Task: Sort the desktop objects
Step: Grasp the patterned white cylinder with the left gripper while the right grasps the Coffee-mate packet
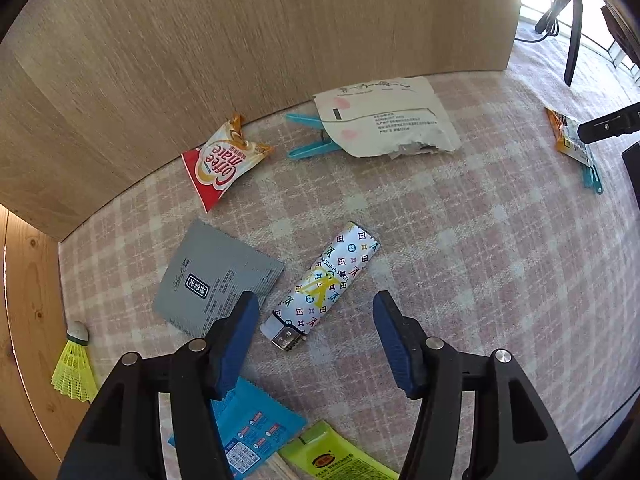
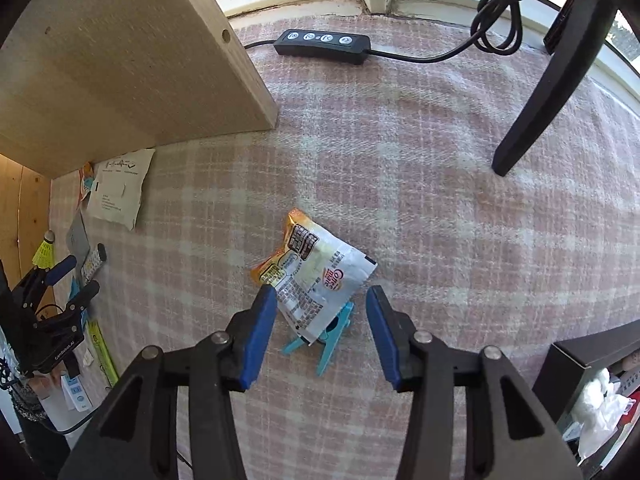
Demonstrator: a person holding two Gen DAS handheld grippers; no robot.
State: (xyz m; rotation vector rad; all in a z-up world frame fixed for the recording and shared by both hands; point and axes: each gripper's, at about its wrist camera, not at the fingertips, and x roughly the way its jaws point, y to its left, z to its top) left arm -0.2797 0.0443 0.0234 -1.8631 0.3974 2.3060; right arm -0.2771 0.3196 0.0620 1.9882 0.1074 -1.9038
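Note:
Over a pink checked cloth (image 1: 460, 240), my left gripper (image 1: 316, 304) points down and is open. A white patterned lighter (image 1: 324, 280) lies between its blue pads, which do not touch it. A grey tea sachet (image 1: 216, 284) lies just to its left. In the right wrist view my right gripper (image 2: 320, 294) is open above a Coffee mate sachet (image 2: 316, 280) that lies on a blue clothes peg (image 2: 332, 332). The pads stand on either side of the sachet, clear of it. My left gripper (image 2: 76, 276) also shows at the far left there.
A wooden board (image 1: 240, 60) stands along the back. Near it lie a red Coffee mate sachet (image 1: 224, 160), a blue peg (image 1: 308, 140) and a torn white envelope (image 1: 384, 120). A yellow shuttlecock (image 1: 74, 364), blue packet (image 1: 256, 436), green packet (image 1: 332, 456), cable remote (image 2: 322, 46) and black stand leg (image 2: 552, 80) are around.

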